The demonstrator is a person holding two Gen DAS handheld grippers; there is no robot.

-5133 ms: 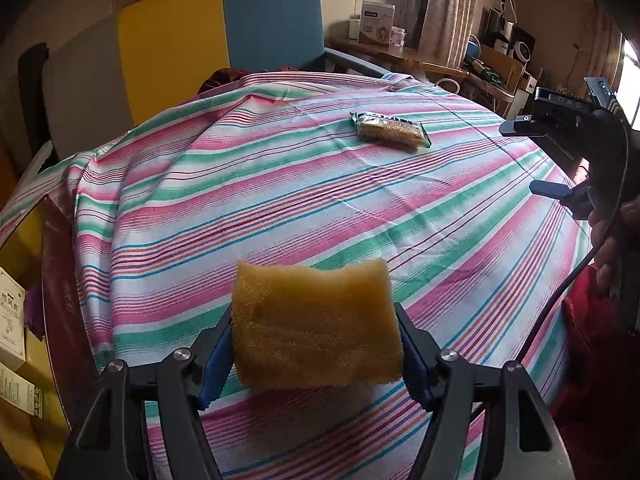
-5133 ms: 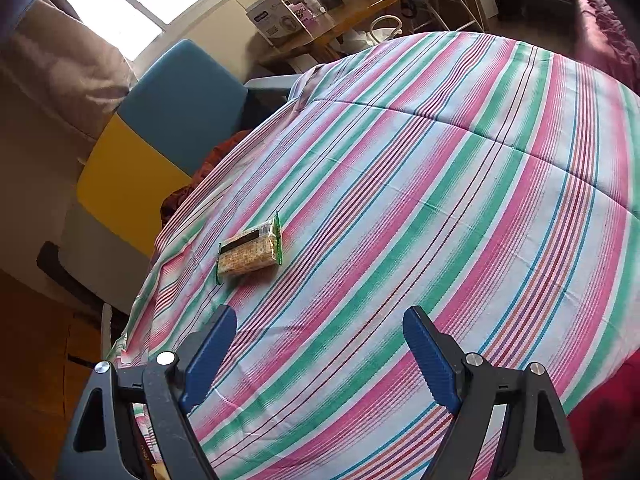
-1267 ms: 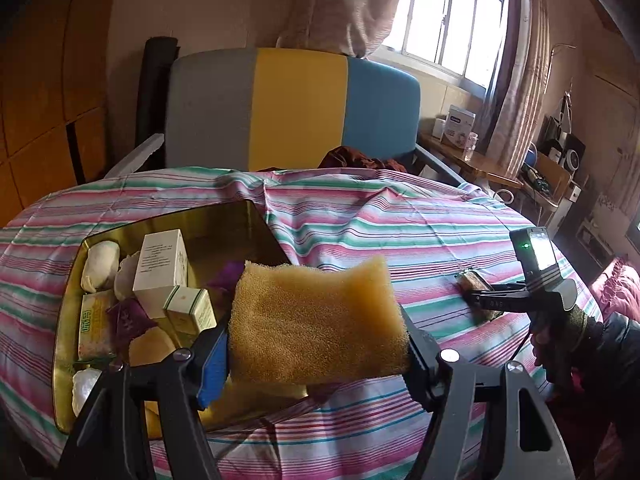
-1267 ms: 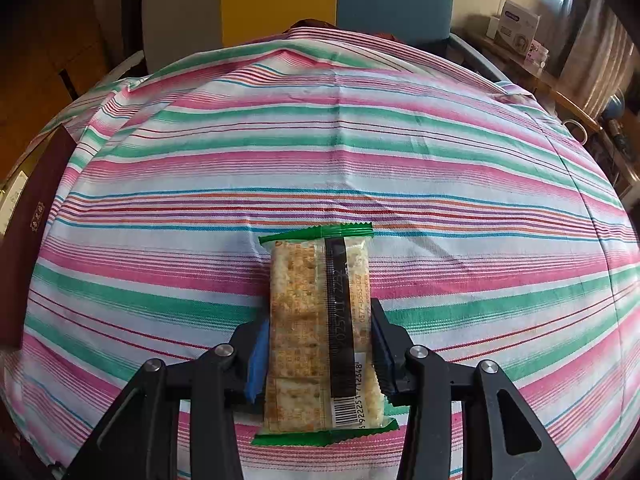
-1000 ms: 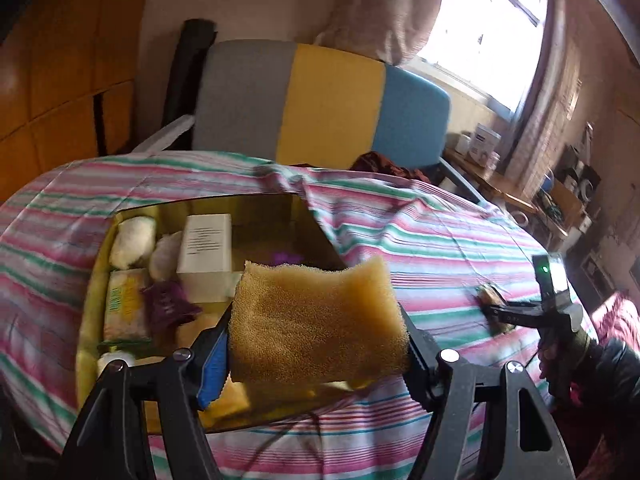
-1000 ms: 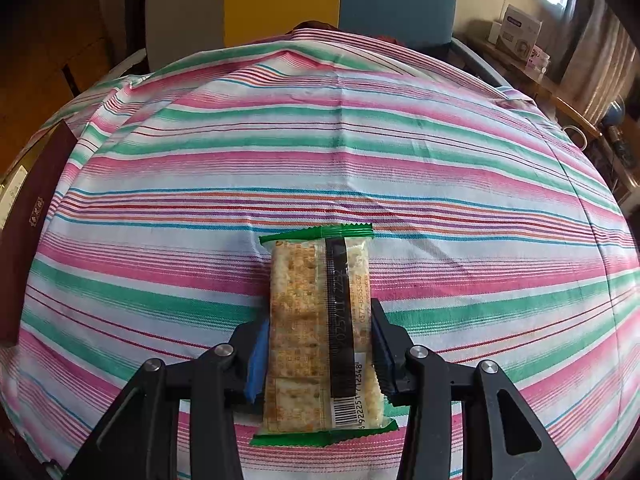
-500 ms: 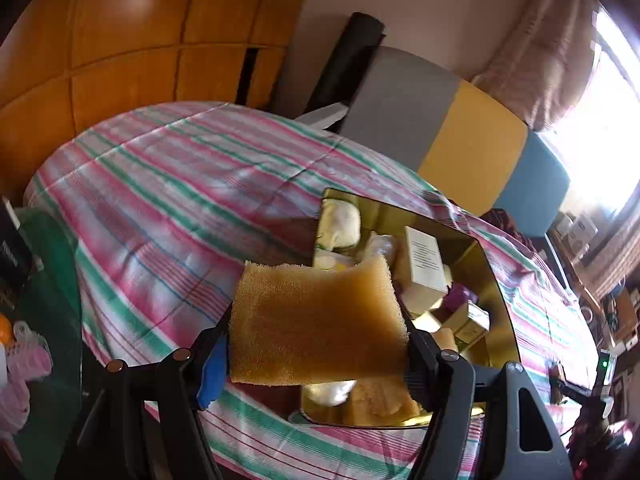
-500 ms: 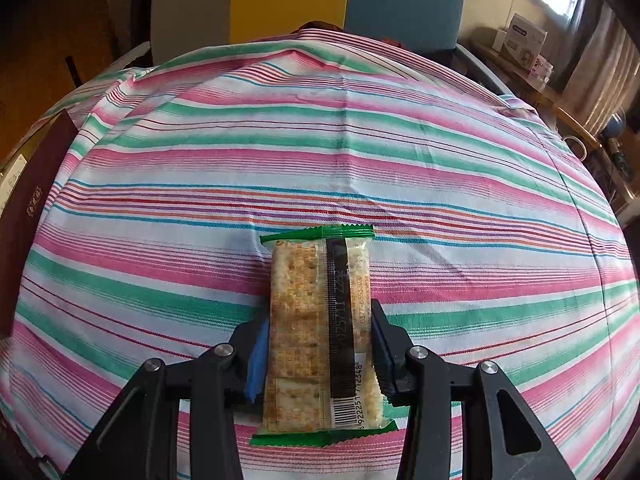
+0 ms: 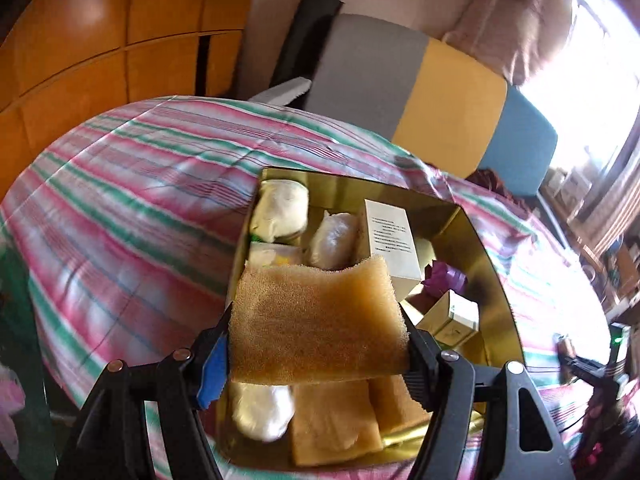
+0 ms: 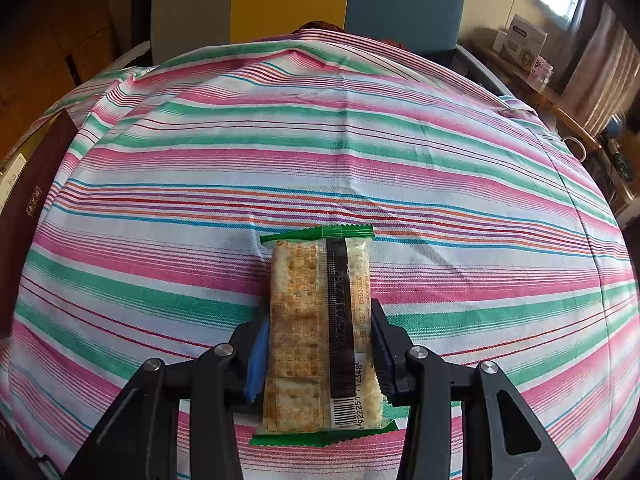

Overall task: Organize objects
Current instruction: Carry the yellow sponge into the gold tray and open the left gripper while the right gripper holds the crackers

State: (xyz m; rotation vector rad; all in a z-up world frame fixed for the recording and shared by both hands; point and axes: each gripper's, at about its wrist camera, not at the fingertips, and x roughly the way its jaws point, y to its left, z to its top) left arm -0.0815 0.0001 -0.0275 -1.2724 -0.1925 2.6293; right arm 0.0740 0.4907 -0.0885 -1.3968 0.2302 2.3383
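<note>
Left gripper [image 9: 316, 344] gripping sponge [image 9: 316, 320], now over gold tin [image 9: 492, 280], previously beside.

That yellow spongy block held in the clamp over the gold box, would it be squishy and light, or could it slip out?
The porous yellow sponge block is probably soft: its top edge sags wavily between the left gripper pads. It looks light, being full of tiny holes. Slipping seems unlikely, since its rough sides press against both pads. Dropped into the gold tin box, it would likely land gently.
</note>
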